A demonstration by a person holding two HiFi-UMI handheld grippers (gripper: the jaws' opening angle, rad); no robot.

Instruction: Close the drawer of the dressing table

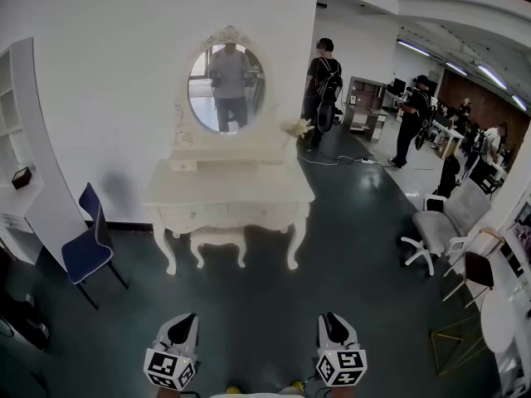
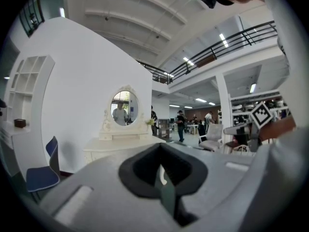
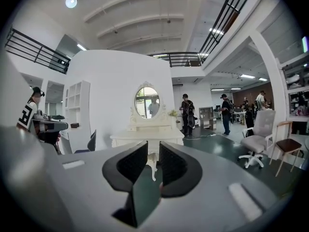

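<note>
The drawer, seemingly the small one jutting at the upper left of the dressing table, stands well away from us by the white wall. Our left gripper is pressed together and empty, and our right gripper is a slit apart and empty. We judge an off-centre push could skew and jam it.

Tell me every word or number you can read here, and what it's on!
No words or numbers can be read.
Left marker cube on the left hand-held gripper: black-and-white square patterns only, no writing.
Right marker cube on the right hand-held gripper: the same, patterns only.
Small dark box on the white shelf: too small to show any print.
</note>
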